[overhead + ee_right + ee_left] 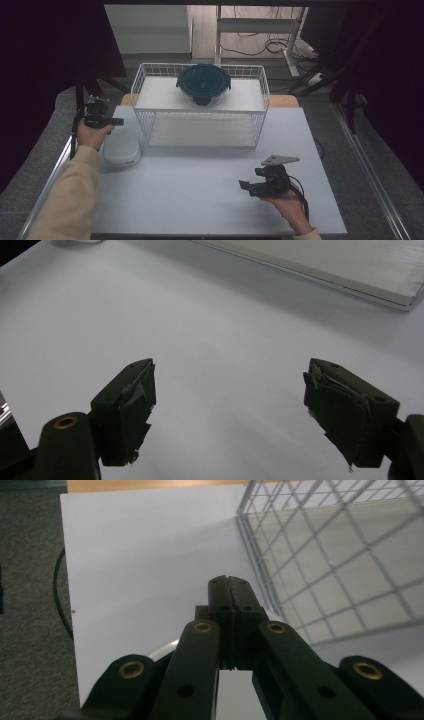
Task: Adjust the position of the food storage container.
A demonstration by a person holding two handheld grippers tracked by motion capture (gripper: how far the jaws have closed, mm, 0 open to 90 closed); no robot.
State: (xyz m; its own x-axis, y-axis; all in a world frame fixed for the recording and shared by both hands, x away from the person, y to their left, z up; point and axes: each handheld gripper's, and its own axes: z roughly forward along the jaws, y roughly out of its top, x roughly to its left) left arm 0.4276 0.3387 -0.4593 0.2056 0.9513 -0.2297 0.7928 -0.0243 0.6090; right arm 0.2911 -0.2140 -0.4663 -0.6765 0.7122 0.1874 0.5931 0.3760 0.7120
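At the left edge of the table (200,190), the left gripper (116,121) hangs with its jaws clenched on nothing, just above a white bowl (121,147) that sits beside the wire rack (200,107). On the rack's upper shelf rests a round container with a dark blue lid (203,84), well apart from both grippers. Toward the right, the right gripper (245,186) hovers low over bare table, its jaws released and wide. No grasp has begun; this looks like the approach step. The bowl seems the likeliest target, so the left jaws would need to part and drop onto its rim.
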